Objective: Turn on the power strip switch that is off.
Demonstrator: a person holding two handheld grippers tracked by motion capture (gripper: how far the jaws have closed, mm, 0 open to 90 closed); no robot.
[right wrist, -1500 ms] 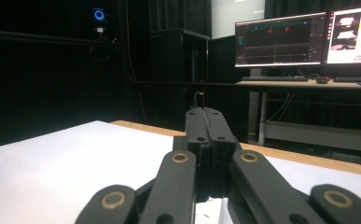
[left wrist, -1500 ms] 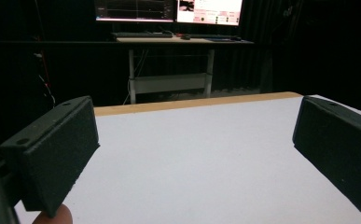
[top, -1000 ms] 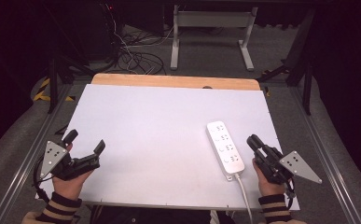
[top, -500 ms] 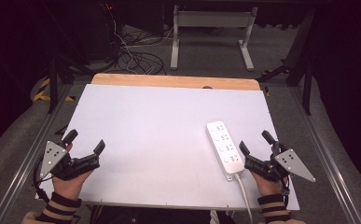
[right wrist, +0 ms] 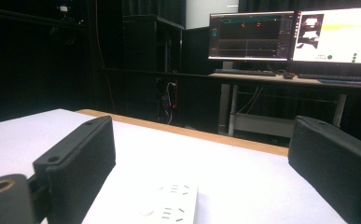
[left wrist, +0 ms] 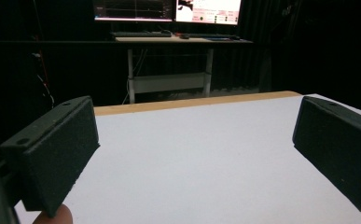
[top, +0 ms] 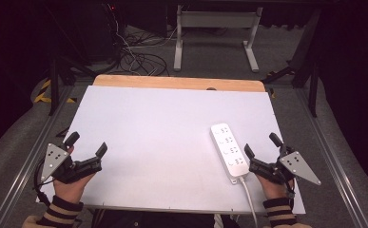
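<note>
A white power strip (top: pixel 229 151) lies on the right side of the white table (top: pixel 162 128), and its cord (top: pixel 249 202) runs off the near edge. My right gripper (top: pixel 260 144) rests just right of the strip's near end. Its jaws have just been opening and now stand wide, with nothing between them. In the right gripper view the strip (right wrist: pixel 171 210) lies low between the two black jaws of that gripper (right wrist: pixel 201 154), apart from both. My left gripper (top: pixel 87 143) sits open at the table's near left corner, and its jaws (left wrist: pixel 194 140) frame bare tabletop.
A wooden strip (top: pixel 172 82) borders the table's far edge. Beyond it stand a desk frame (top: pixel 215 28) and loose floor cables (top: pixel 134 52). Lit monitors (right wrist: pixel 290 37) sit on a desk across the dark room. Metal rails run along both table sides.
The right gripper's jaws went from shut to wide open, and the hand rolled so its grey plate now faces outward to the right. The left gripper and the power strip have not moved.
</note>
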